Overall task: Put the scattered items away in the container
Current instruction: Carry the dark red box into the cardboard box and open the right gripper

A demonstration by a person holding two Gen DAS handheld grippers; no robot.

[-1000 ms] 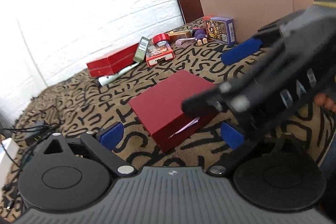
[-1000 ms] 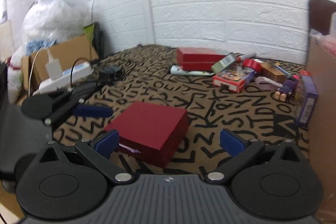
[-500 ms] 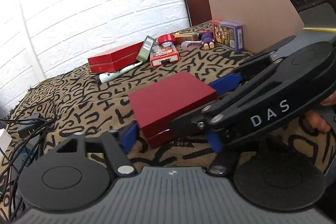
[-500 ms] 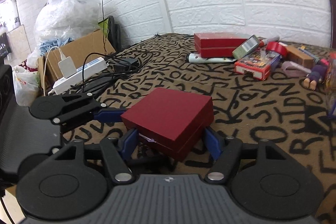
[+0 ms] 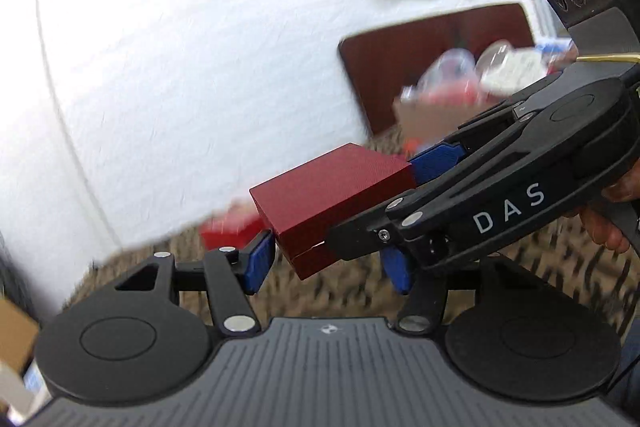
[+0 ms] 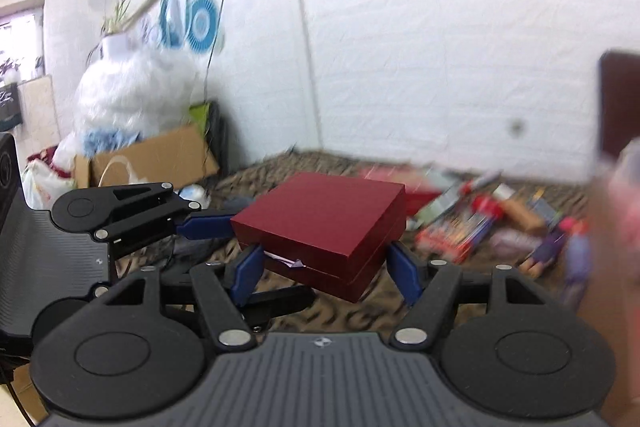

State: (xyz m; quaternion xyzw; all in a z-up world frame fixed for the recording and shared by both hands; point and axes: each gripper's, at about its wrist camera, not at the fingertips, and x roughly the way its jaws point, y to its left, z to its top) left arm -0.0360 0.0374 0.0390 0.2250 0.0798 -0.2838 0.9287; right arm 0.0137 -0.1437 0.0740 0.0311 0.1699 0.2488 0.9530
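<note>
Now the red box (image 6: 320, 223) hangs in the air above the patterned desk (image 6: 500, 291), lid up and nearly flat, one corner aimed toward the right wrist camera; it is about square, so no long axis shows. Both tools are clamped on it: the left tool (image 5: 328, 265) pinches the corner nearest its camera between blue pads, and the right tool (image 6: 326, 273) grips two opposite sides. A white paper scrap (image 6: 288, 261) pokes from the seam under the lid. Behind lie blurred scattered items (image 6: 472, 223), another red box (image 5: 230, 231) by the white wall, and the cardboard container (image 5: 424, 121) to the right, piled with bags. Nothing stands between box and container. A second ago the box lay on the desk with both tools wide apart; half a second ago they had closed on it there.
</note>
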